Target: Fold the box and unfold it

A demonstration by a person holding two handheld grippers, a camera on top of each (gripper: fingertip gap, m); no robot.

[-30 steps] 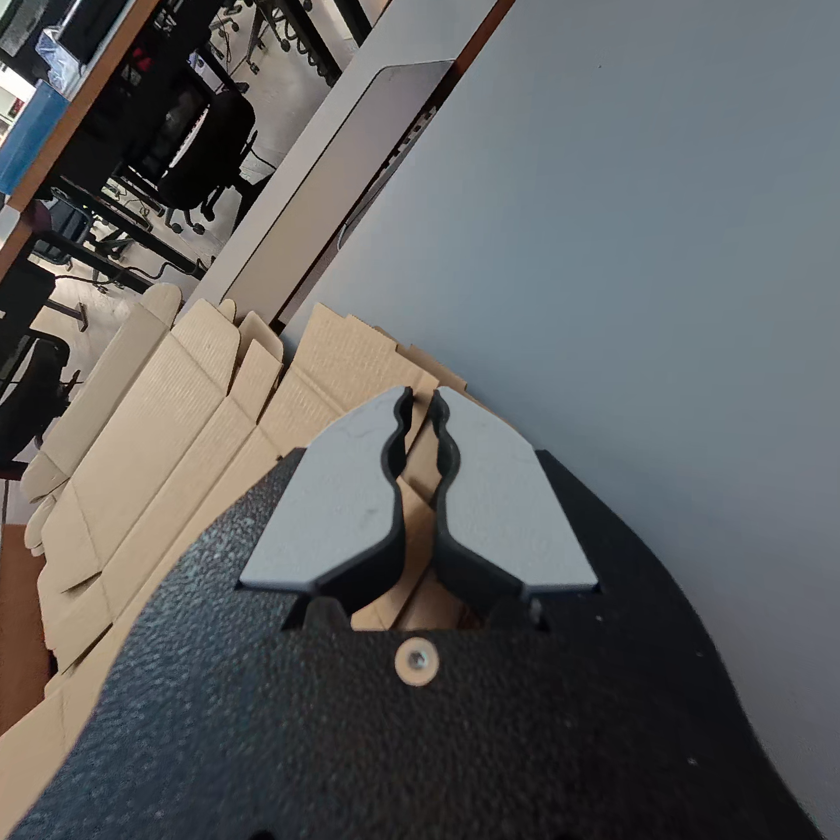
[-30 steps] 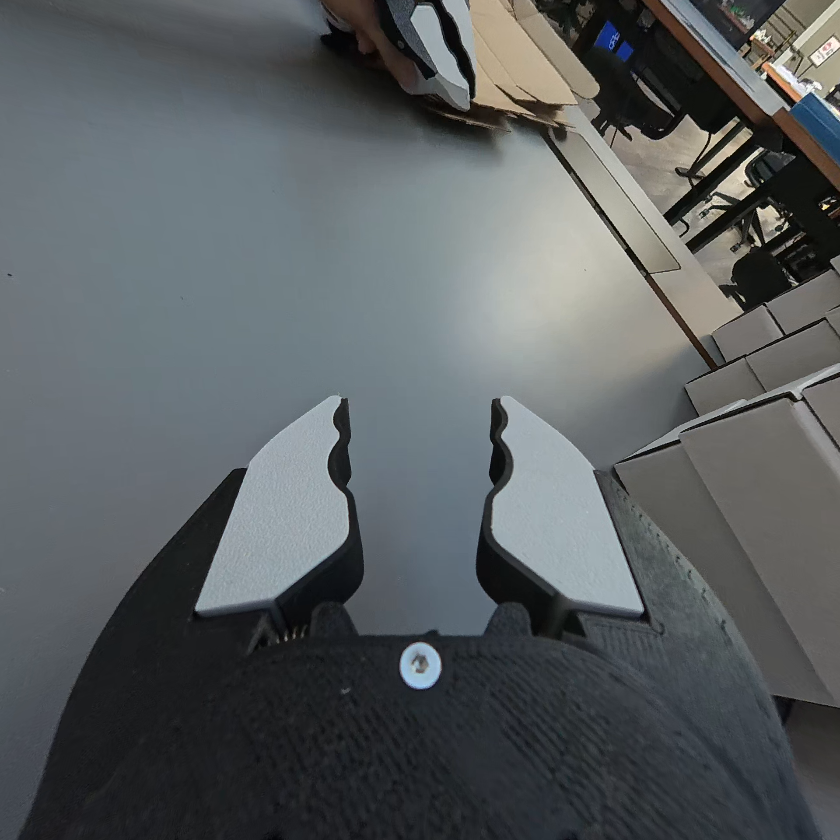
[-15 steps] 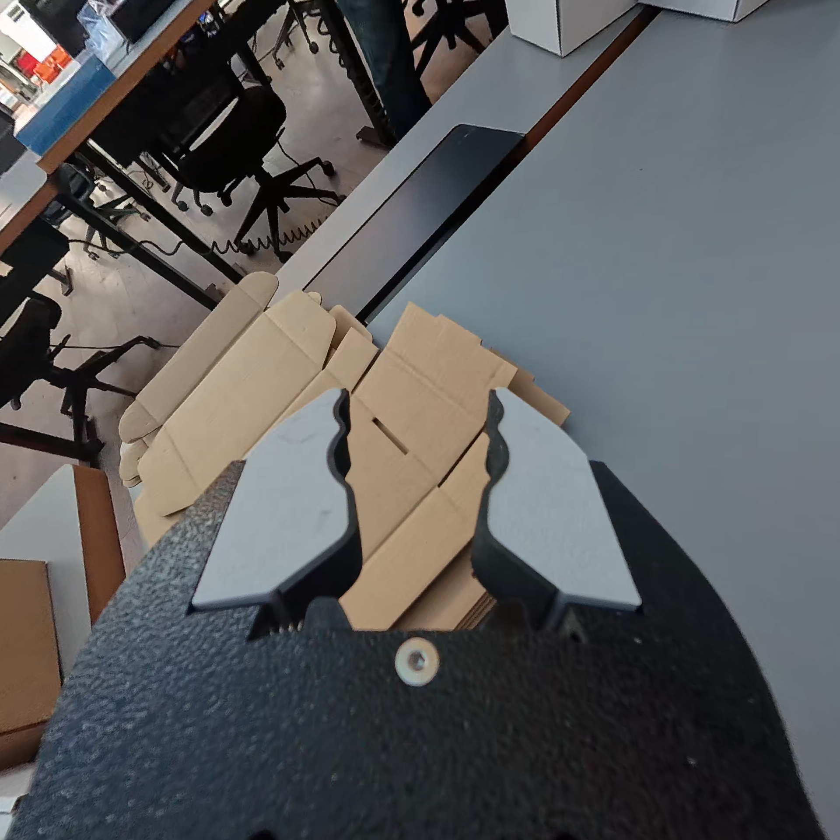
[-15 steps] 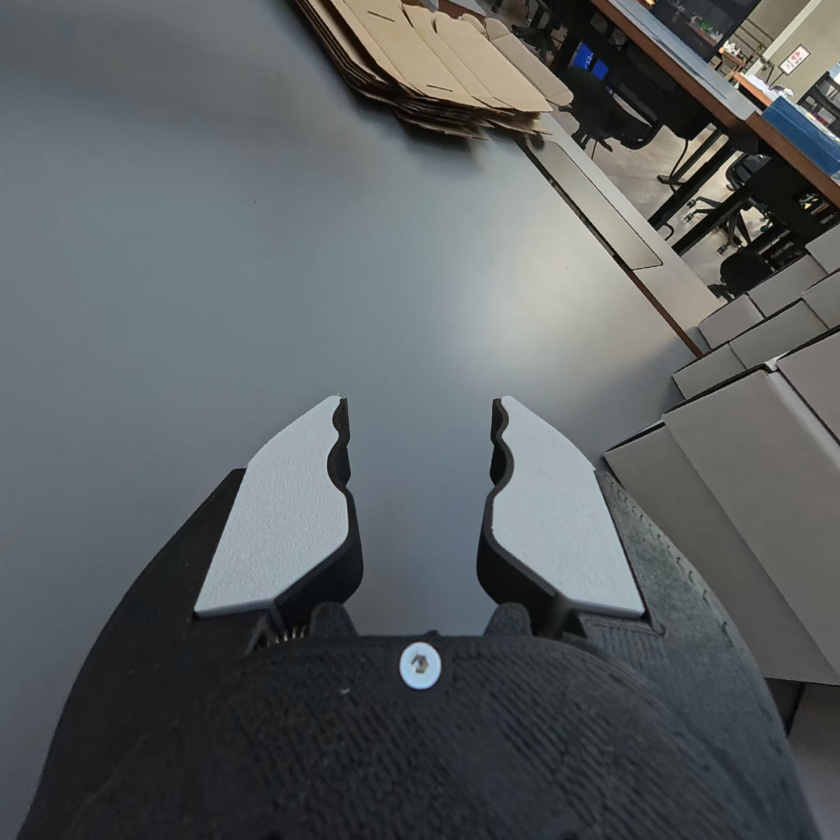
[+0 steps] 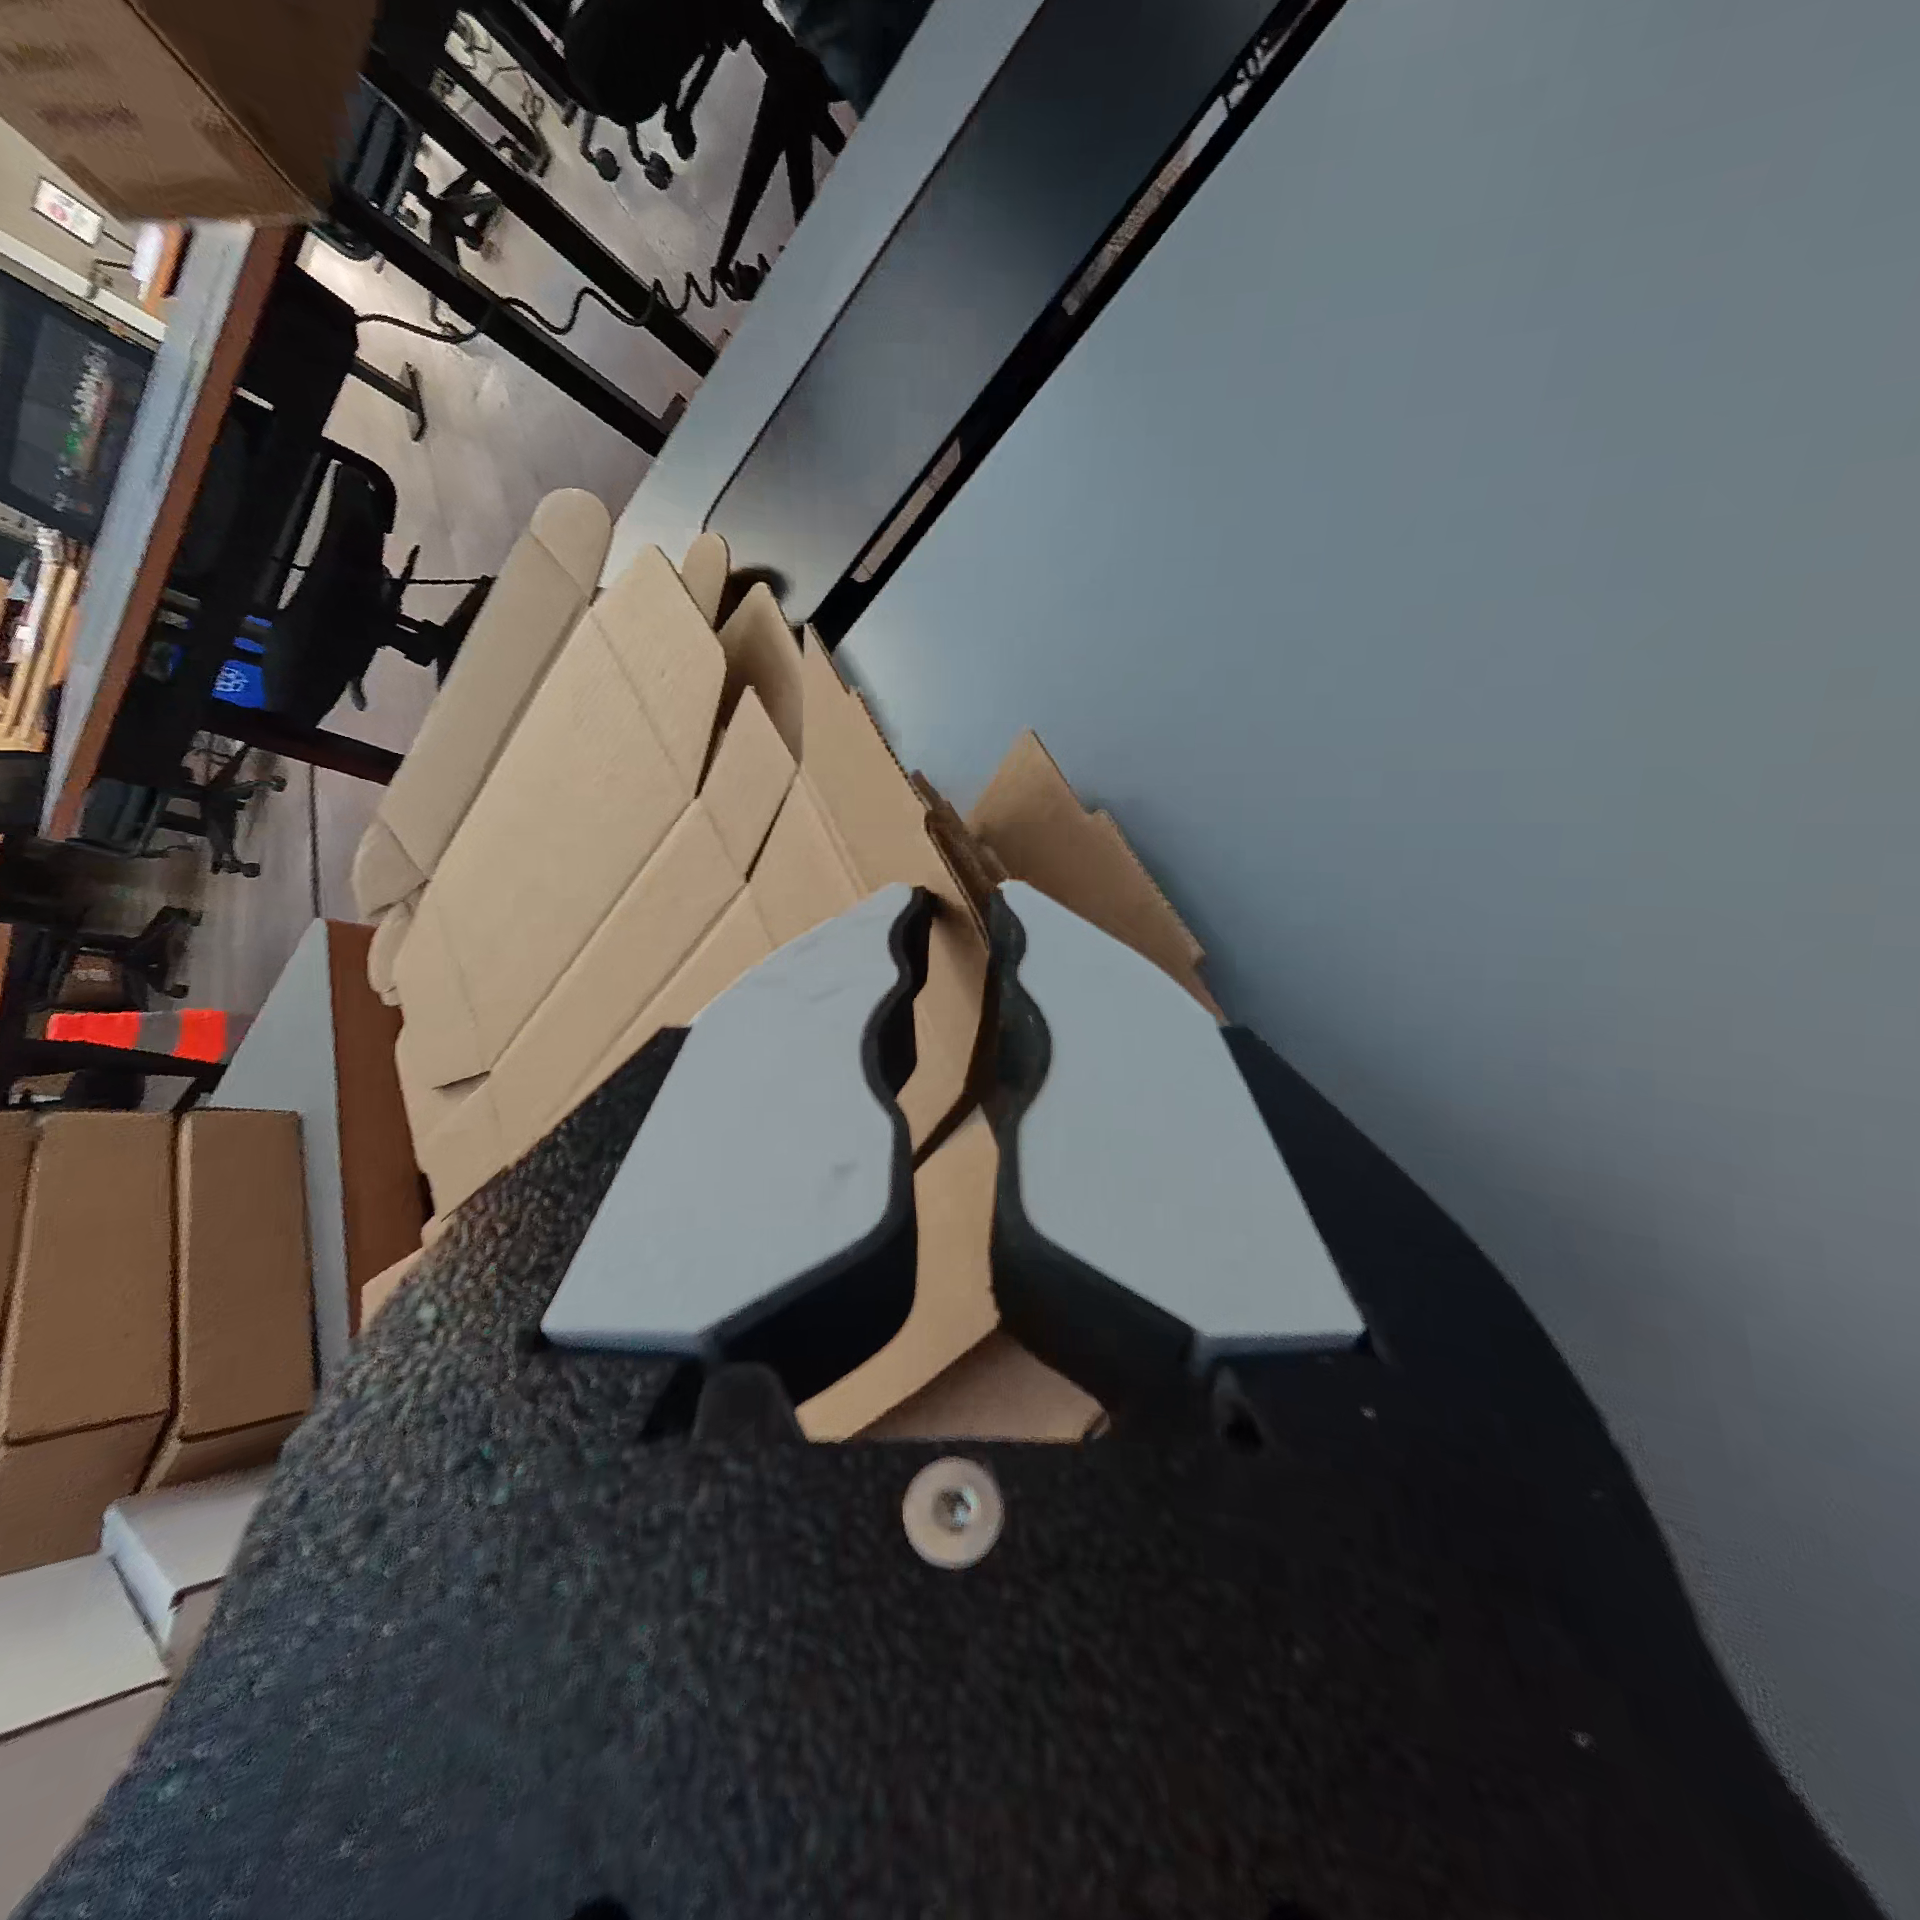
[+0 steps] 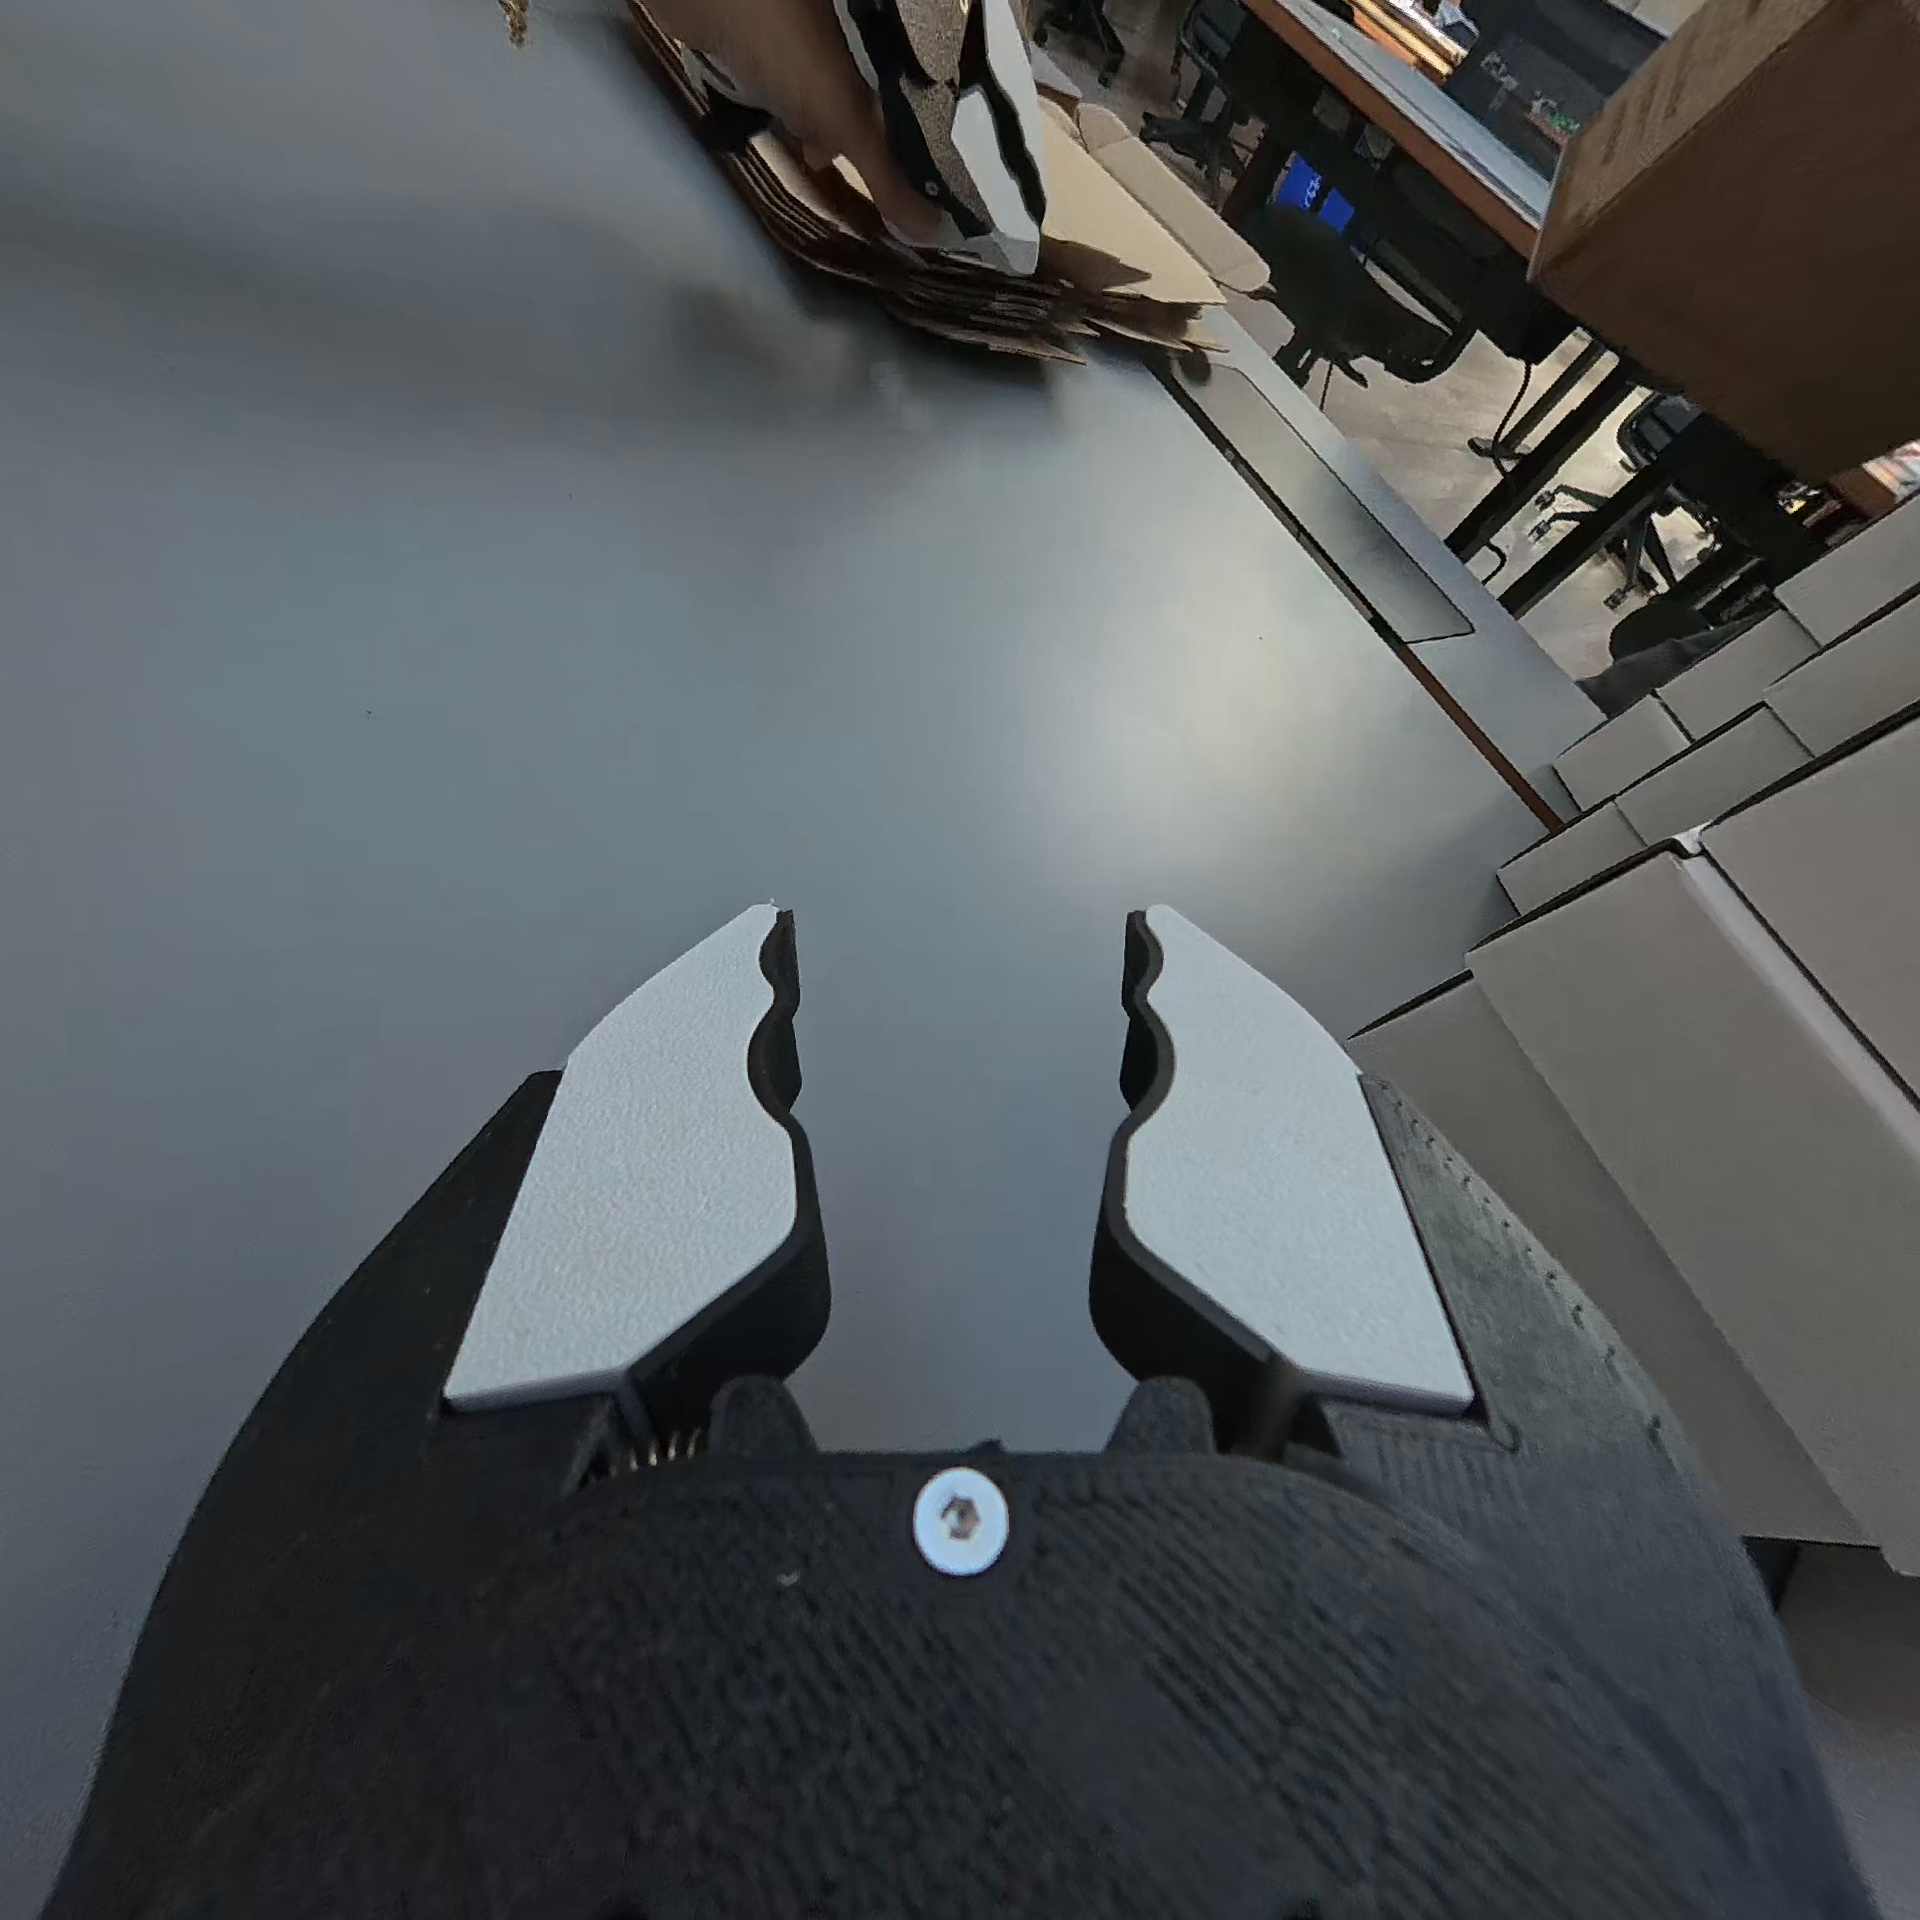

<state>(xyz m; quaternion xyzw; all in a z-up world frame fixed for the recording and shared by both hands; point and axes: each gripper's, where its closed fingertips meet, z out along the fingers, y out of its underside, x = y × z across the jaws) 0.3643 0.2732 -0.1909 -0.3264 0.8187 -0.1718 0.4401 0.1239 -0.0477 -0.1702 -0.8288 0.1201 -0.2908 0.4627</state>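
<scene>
A stack of flat brown cardboard box blanks (image 5: 582,831) lies at the far edge of the grey table (image 5: 1455,727). My left gripper (image 5: 961,904) is shut on the raised edge of the top box blank (image 5: 956,1226), which runs up between the fingers. In the right wrist view the left gripper (image 6: 1023,244), held by a hand, presses down on the same stack (image 6: 1039,301) at the far end of the table. My right gripper (image 6: 961,925) is open and empty, low over the bare table (image 6: 520,623).
Several folded pale boxes (image 6: 1662,1039) stand stacked at the right of the right gripper. A brown carton (image 6: 1745,208) sits on a desk beyond. A dark inset panel (image 5: 935,312) lies in the table's edge. More brown cartons (image 5: 156,1299), office chairs and desks lie past the table.
The left gripper was open above the stack half a second ago; it has dropped and closed on the top blank's edge. The right gripper stays open and has hardly moved.
</scene>
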